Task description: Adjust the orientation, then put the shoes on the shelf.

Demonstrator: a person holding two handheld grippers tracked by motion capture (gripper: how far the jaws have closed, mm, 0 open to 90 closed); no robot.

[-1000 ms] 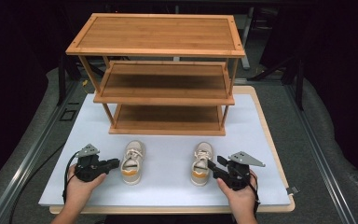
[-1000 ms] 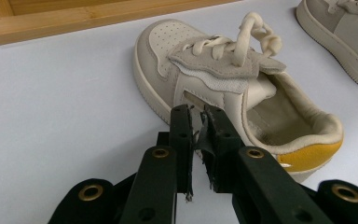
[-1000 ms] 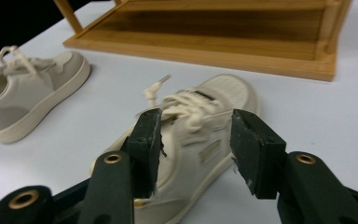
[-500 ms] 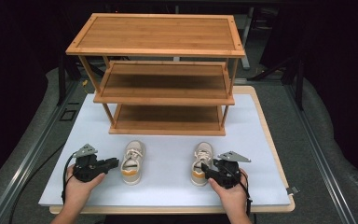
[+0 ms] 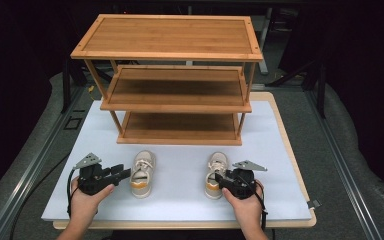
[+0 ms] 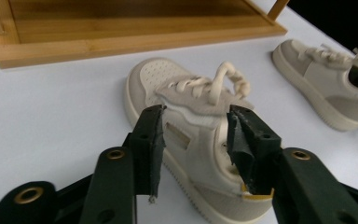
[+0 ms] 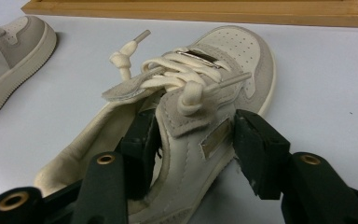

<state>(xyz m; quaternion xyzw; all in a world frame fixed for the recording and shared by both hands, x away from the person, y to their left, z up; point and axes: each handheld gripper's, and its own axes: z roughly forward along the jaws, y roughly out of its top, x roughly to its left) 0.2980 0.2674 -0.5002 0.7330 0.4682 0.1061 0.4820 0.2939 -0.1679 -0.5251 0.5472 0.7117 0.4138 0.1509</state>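
Behind both shoes point(image 5: 142, 172) point(image 5: 215, 174), a wooden rack point(image 5: 172, 80) stands close.

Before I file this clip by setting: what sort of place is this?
Probably a lab or studio recording bench, not a home: a white-topped table ringed by dark curtains, a bare wooden shoe rack, and a hand-held gripper at each small shoe.

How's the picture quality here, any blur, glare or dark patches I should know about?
High view: soft and slightly blurred; the white mat is evenly lit, and the surroundings fall into near black. Left gripper view: the left shoe is fairly sharp, the tongs nearest the lens soft. Right gripper view: the right shoe is sharp, with a small glint on its lace tag.
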